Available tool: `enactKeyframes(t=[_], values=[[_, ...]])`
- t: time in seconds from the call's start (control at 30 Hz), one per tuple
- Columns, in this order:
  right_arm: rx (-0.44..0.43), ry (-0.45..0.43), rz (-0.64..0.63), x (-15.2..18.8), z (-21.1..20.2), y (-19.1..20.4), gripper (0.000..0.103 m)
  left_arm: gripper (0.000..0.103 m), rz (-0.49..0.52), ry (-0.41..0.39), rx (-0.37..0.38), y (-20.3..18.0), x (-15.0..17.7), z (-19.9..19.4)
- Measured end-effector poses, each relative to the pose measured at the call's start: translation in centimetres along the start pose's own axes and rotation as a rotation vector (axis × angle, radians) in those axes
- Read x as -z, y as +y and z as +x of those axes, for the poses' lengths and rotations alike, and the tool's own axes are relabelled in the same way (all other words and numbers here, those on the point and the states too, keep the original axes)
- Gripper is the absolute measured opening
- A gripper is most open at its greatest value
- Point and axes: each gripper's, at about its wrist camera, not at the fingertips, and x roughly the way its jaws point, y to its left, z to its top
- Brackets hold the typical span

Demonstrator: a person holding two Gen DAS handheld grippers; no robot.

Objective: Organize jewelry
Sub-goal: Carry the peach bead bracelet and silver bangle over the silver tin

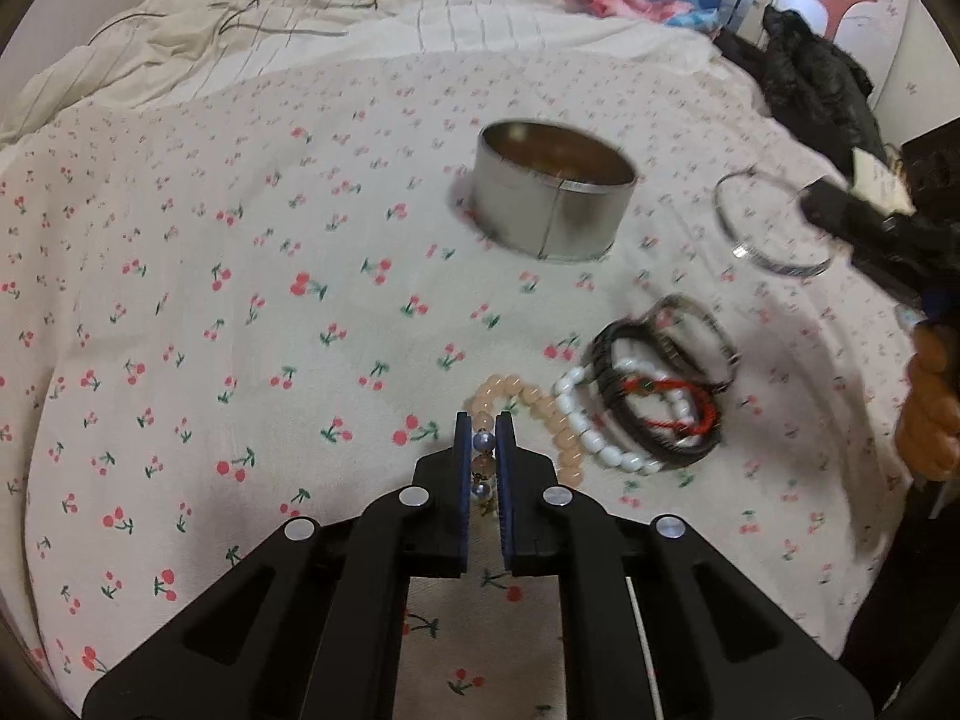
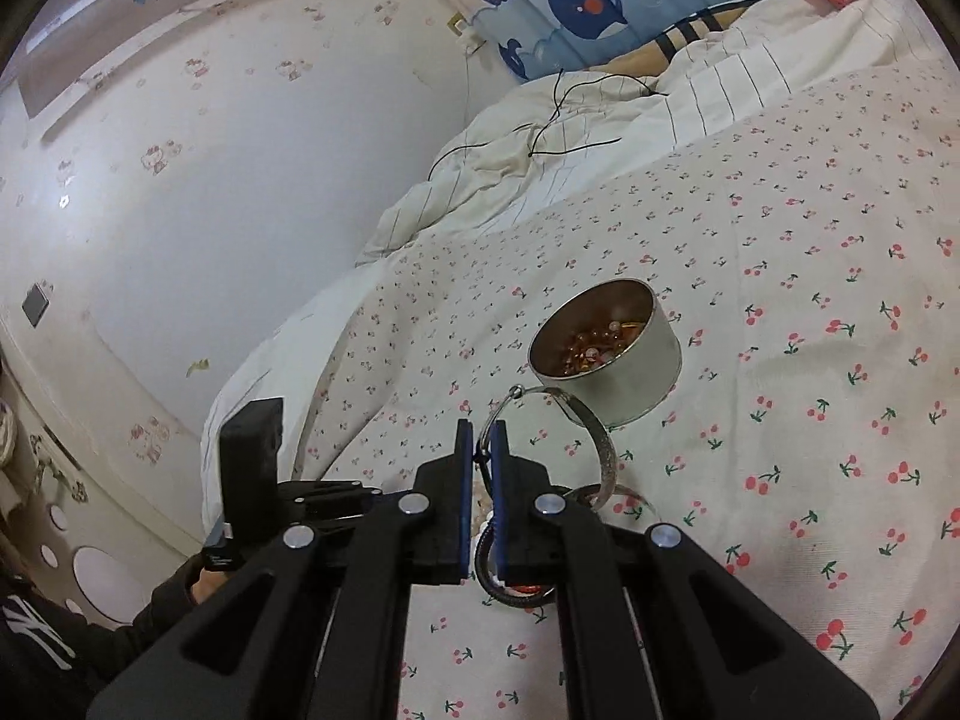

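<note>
Silver metal: a thin silver bangle (image 2: 591, 438) is clamped at its rim between the jaws of the right gripper (image 2: 480, 438) and hangs clear of the bed, in front of the round silver tin (image 2: 636, 378); in the left wrist view the same bangle sits at 3 o'clock of the tin, blurred. The tin stands open on the white cherry-print bedsheet (image 1: 240, 300), with small amber and pale beads inside. The left gripper (image 1: 483, 429) has its jaws nearly together, pinched on a peach bead bracelet (image 1: 540, 408) at a stretch carrying bluish pearl beads; the rest of the strand lies on the sheet. Touching it at 3 o'clock is a pile: white oval-bead bracelet (image 1: 594, 432), dark cord bracelets (image 1: 612, 354), red string bracelet (image 1: 672, 390), dark metal bangle (image 1: 696, 324). The pile lies at 5 o'clock of the tin, apart from it. A dark-sleeved hand (image 2: 204, 582) grips the left device.
</note>
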Motion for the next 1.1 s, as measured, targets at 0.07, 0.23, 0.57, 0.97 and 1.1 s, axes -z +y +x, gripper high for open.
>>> enactKeyframes(t=[0.07,0.23,0.57,0.97,1.1], values=[[-0.010,-0.008,0.006,-0.1,-0.1,0.0,0.006,0.007,0.003,-0.026,0.016,-0.3,-0.4,-1.0],[-0.028,-0.024,0.028,-0.3,-0.2,-0.4,0.006,0.007,-0.003,-0.064,0.065,-0.6,-1.5,-2.7],[-0.048,-0.049,0.063,-1.3,0.4,-1.1,0.006,0.007,0.035,-0.129,0.107,-1.8,-6.1,-5.3],[-0.051,-0.053,0.081,-3.5,1.5,-2.1,0.006,0.007,0.005,-0.152,0.207,-3.3,-12.4,-3.6],[-0.045,-0.063,0.091,-4.0,1.4,-2.5,0.006,0.007,-0.005,-0.138,0.223,-3.7,-13.7,-1.6]])
